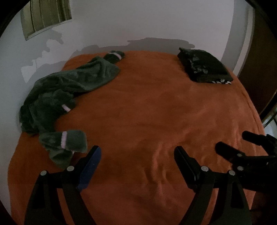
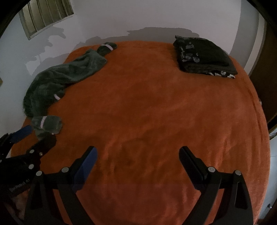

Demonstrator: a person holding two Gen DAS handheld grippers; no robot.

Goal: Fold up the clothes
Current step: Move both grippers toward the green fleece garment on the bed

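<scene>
A crumpled dark green fleece garment (image 1: 60, 90) (image 2: 57, 79) with pale pink cuff stripes lies along the left side of the orange bedspread (image 1: 147, 112) (image 2: 155, 103). A folded stack of black clothes (image 1: 206, 66) (image 2: 204, 55) rests at the far right corner. My left gripper (image 1: 137, 152) (image 2: 34, 136) hangs open over the near part of the bed, its left finger close to a green sleeve cuff (image 1: 72, 140). My right gripper (image 2: 138, 149) (image 1: 233, 140) stands open beside it to the right, above bare blanket. Neither holds anything.
A white wall runs behind the bed and touches its left side. A window with a curtain (image 1: 46, 15) (image 2: 45, 15) sits high on the left. Dark wooden furniture or a door (image 1: 259, 69) (image 2: 266, 77) stands past the bed's right edge.
</scene>
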